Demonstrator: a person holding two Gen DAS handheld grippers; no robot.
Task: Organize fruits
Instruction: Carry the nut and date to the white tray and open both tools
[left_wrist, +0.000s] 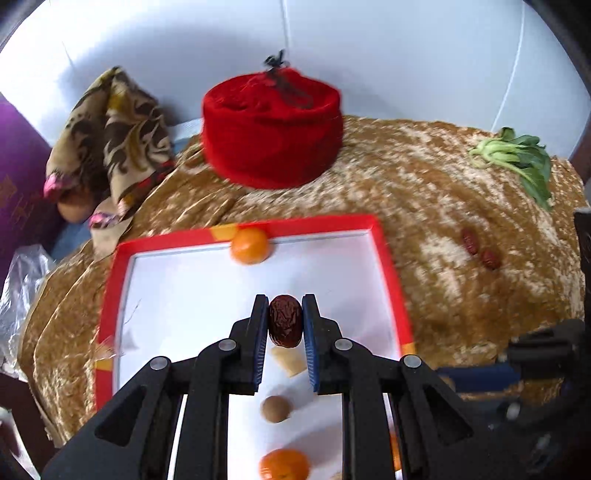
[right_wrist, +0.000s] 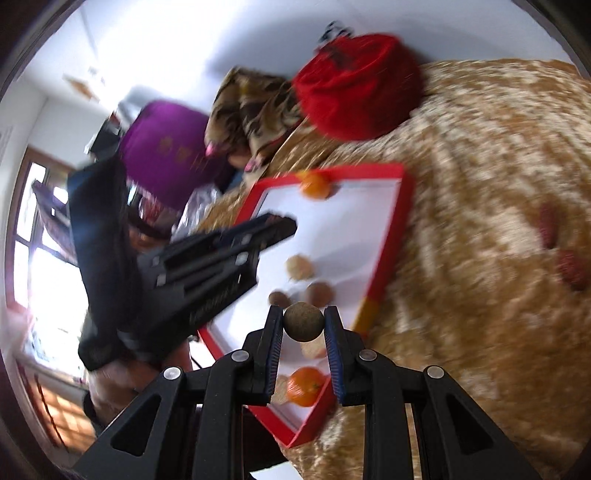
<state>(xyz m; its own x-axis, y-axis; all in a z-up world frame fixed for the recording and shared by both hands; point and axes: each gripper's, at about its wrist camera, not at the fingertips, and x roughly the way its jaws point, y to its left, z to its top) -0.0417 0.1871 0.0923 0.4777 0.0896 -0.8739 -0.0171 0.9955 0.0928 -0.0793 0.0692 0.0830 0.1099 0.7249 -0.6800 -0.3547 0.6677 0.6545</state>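
My left gripper (left_wrist: 285, 319) is shut on a dark red date (left_wrist: 284, 320) and holds it above the red-rimmed white tray (left_wrist: 389, 258). In the tray lie an orange (left_wrist: 249, 245) at the far rim, a pale chunk (left_wrist: 289, 362), a brown longan (left_wrist: 276, 408) and a second orange (left_wrist: 283, 464). My right gripper (right_wrist: 303, 321) is shut on a brown longan (right_wrist: 303, 321) above the tray's near corner (right_wrist: 373, 288). The right wrist view shows the left gripper (right_wrist: 280, 225) over the tray, two longans (right_wrist: 319, 294), a walnut-like fruit (right_wrist: 300, 267) and both oranges (right_wrist: 314, 185). Two dates (left_wrist: 480, 249) lie on the cloth right of the tray.
A red velvet pouch (left_wrist: 271, 131) stands behind the tray on the brown patterned cloth (left_wrist: 461, 314). A leafy green vegetable (left_wrist: 517, 158) lies far right. A patterned scarf (left_wrist: 110, 140), a purple box (left_wrist: 18, 177) and a plastic bag (left_wrist: 22, 295) are at the left.
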